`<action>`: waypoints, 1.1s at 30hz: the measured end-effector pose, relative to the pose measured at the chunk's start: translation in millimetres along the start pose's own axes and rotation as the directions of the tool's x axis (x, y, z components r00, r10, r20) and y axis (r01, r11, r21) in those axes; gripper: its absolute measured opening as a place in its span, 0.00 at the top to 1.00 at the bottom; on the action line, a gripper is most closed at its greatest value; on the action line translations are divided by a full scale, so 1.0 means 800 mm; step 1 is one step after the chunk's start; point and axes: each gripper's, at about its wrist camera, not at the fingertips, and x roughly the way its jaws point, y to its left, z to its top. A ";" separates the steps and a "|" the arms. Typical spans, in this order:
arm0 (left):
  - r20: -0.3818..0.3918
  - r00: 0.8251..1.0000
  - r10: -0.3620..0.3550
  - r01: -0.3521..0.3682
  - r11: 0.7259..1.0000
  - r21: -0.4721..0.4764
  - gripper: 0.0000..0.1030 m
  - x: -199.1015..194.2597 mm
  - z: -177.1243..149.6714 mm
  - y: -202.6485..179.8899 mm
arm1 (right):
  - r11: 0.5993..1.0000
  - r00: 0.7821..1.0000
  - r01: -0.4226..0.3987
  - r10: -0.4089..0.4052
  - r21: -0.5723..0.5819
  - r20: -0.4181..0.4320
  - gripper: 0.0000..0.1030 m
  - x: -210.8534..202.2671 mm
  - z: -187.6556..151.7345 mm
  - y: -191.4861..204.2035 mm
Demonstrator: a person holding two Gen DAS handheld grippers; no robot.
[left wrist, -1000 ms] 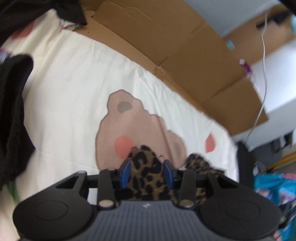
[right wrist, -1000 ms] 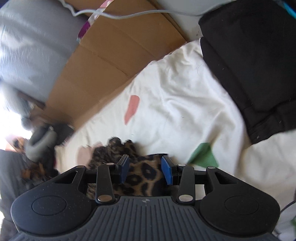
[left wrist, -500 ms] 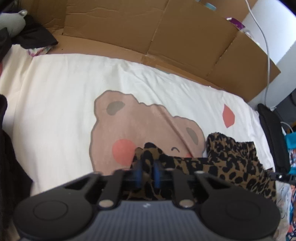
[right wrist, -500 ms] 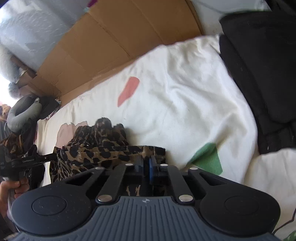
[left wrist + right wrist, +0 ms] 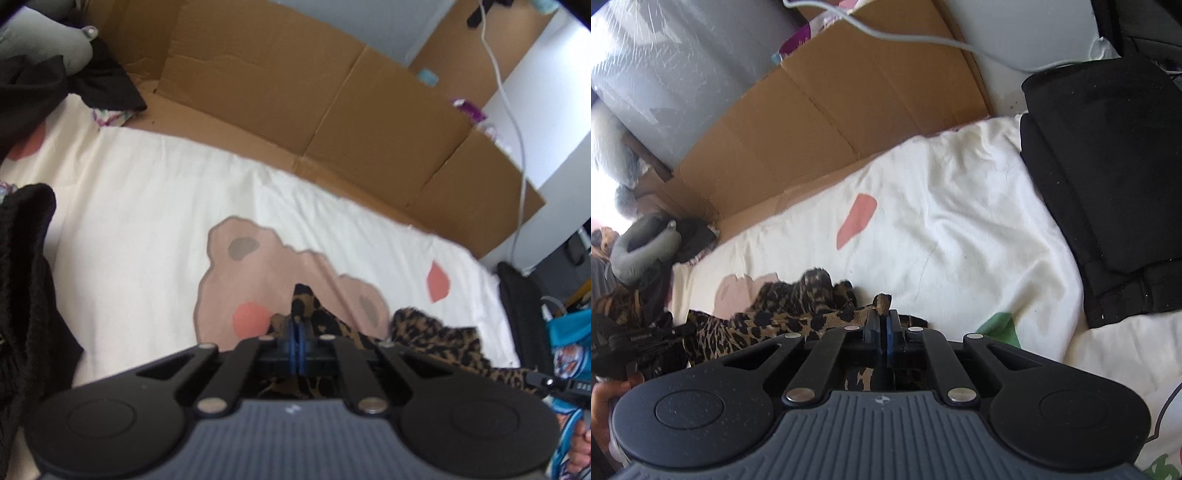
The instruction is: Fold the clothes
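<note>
My left gripper [image 5: 297, 341] is pinched tight on one corner of the leopard cloth [image 5: 436, 338]. The cloth stretches sideways across the white bear sheet [image 5: 147, 221], from my left hand to my right. My right gripper [image 5: 882, 334] is pinched tight on the other corner. I think both ends must move together.

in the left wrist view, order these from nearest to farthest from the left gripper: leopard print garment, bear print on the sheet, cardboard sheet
1. leopard print garment: pinched in the left gripper.
2. bear print: on the white sheet just beyond the fingertips.
3. cardboard sheet: propped up past the sheet's far edge.
</note>
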 end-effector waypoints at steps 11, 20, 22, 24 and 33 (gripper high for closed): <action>-0.065 0.988 0.139 -0.131 0.986 0.106 0.96 0.053 -0.012 -0.019 | 0.989 0.991 0.111 -0.117 -0.099 -0.058 0.97 0.060 -0.011 0.005; -0.062 0.973 0.224 -0.207 0.956 0.210 0.79 0.067 -0.019 -0.037 | 0.961 0.975 0.202 -0.216 -0.188 -0.057 0.59 0.068 -0.021 0.017; -0.069 0.969 0.238 -0.216 0.948 0.235 0.77 0.072 -0.021 -0.039 | 0.961 0.975 0.194 -0.211 -0.196 -0.069 0.59 0.071 -0.022 0.017; -0.078 0.966 0.247 -0.221 0.944 0.246 0.76 0.077 -0.023 -0.040 | 0.959 0.974 0.189 -0.210 -0.213 -0.080 0.59 0.077 -0.023 0.018; -0.099 0.950 0.297 -0.260 0.925 0.277 0.74 0.086 -0.021 -0.052 | 0.924 0.965 0.212 -0.249 -0.318 -0.081 0.59 0.096 -0.031 0.033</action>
